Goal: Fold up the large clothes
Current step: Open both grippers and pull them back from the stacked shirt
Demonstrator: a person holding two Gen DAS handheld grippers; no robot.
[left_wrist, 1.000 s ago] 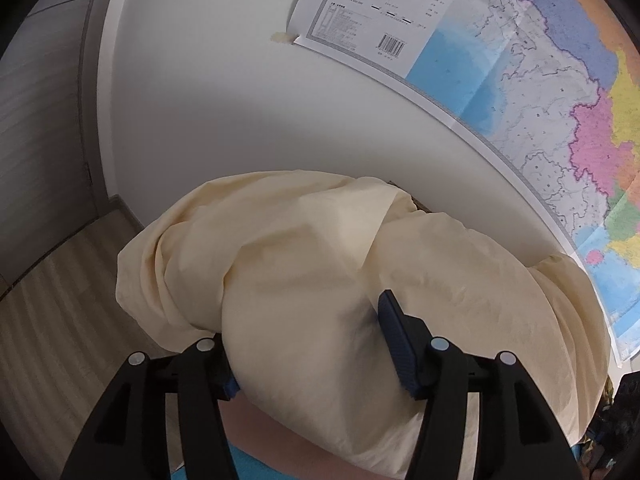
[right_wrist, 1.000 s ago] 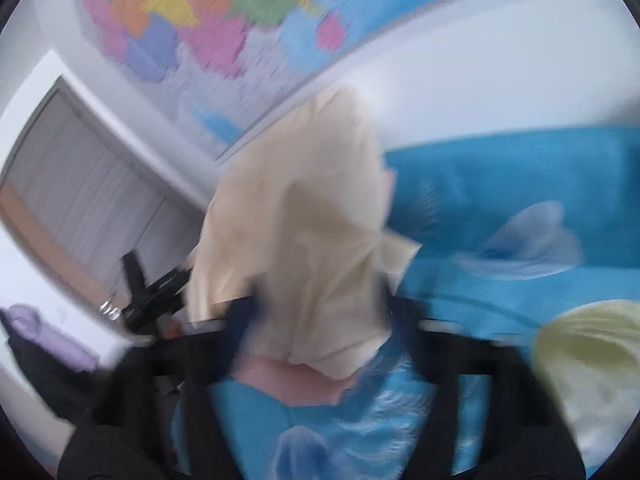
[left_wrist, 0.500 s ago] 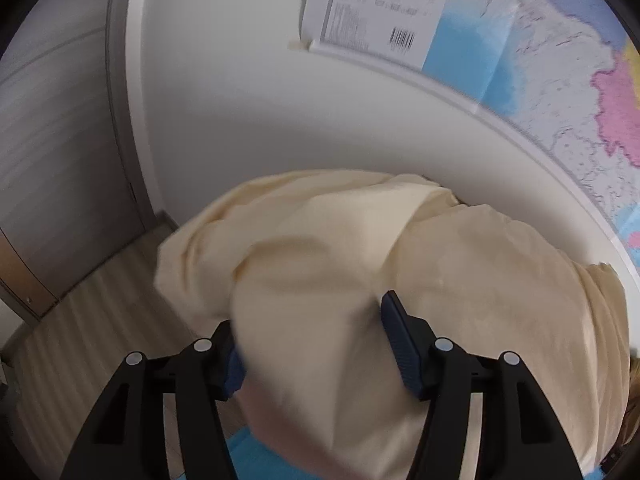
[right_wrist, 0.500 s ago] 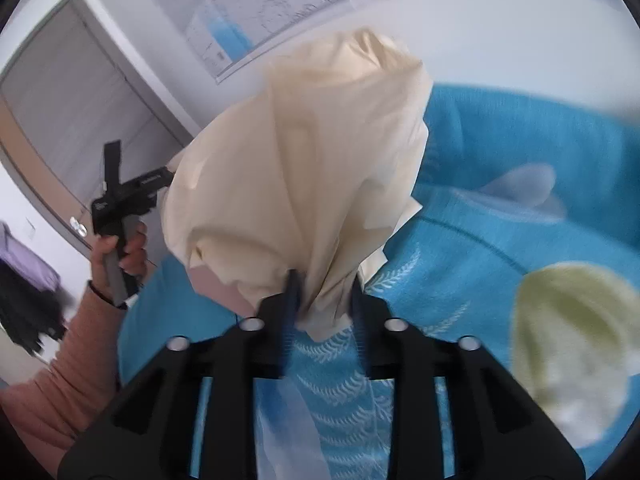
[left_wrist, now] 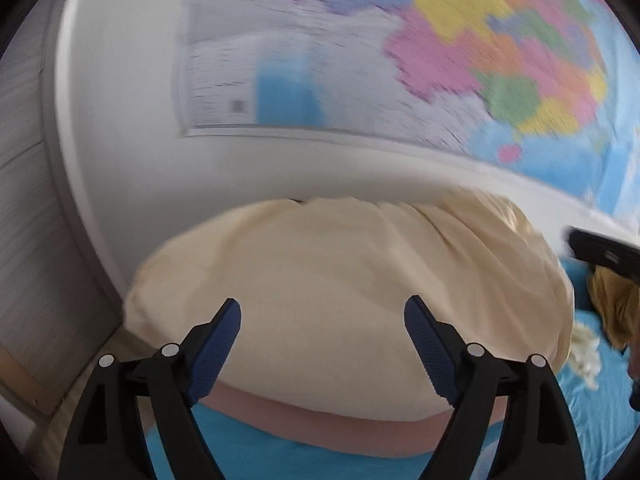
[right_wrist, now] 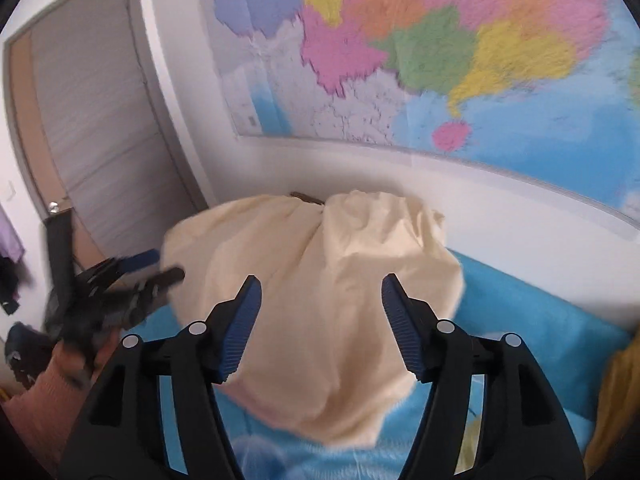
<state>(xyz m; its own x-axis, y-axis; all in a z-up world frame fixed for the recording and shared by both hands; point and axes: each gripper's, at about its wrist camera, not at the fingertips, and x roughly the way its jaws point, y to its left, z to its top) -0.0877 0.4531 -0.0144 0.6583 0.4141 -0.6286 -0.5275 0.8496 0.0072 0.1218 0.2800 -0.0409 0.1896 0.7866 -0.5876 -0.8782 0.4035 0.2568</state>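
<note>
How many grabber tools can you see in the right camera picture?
2. The right gripper fills the bottom, jaws open over the cream garment. The left gripper shows blurry at the left edge.

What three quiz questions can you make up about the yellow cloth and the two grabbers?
1. True or false: the left gripper is clamped shut on the cloth.
2. What hangs on the wall above the cloth: A) a clock, B) a map, C) a mirror?
3. Fill in: the cloth lies on a ____ colored sheet.

Key: 1. False; its jaws stand wide open, like those of the right gripper. 2. B. 3. Blue.
</note>
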